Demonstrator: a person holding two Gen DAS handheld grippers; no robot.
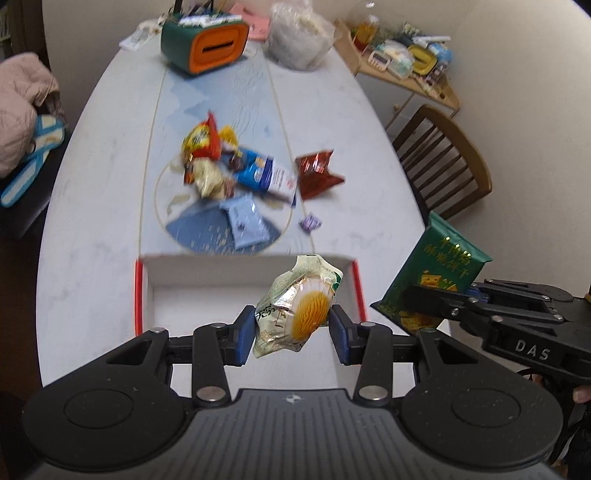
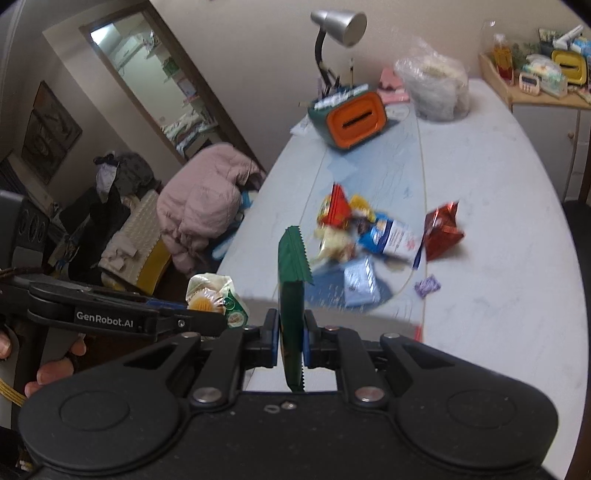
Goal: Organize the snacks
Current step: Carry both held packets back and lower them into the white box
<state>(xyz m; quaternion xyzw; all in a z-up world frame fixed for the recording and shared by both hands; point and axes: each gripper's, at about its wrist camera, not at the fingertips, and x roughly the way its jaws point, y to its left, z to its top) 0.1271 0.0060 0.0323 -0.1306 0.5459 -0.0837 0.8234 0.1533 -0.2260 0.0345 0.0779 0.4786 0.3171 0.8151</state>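
Observation:
My left gripper (image 1: pixel 292 328) is shut on a clear-wrapped cake snack (image 1: pixel 299 306) with a yellow paper cup, held above a white box with red edges (image 1: pixel 184 291) at the table's near edge. My right gripper (image 2: pixel 291 341) is shut on a dark green snack packet (image 2: pixel 291 288), held edge-on; the packet also shows in the left wrist view (image 1: pixel 432 280), just right of the box. A pile of loose snacks (image 1: pixel 236 166) lies mid-table: a red-yellow bag, a blue-white bag (image 2: pixel 391 236), a red foil bag (image 1: pixel 316 173), a pale blue packet (image 1: pixel 245 221) and a small purple candy (image 1: pixel 310 222).
A green-and-orange tissue box (image 1: pixel 205 40) and a clear plastic bag (image 1: pixel 299 37) stand at the far end of the white table (image 1: pixel 92 221). A desk lamp (image 2: pixel 336 26) rises behind them. A wooden chair (image 1: pixel 443 158) stands on the right, a pink jacket (image 2: pixel 207 199) on the left.

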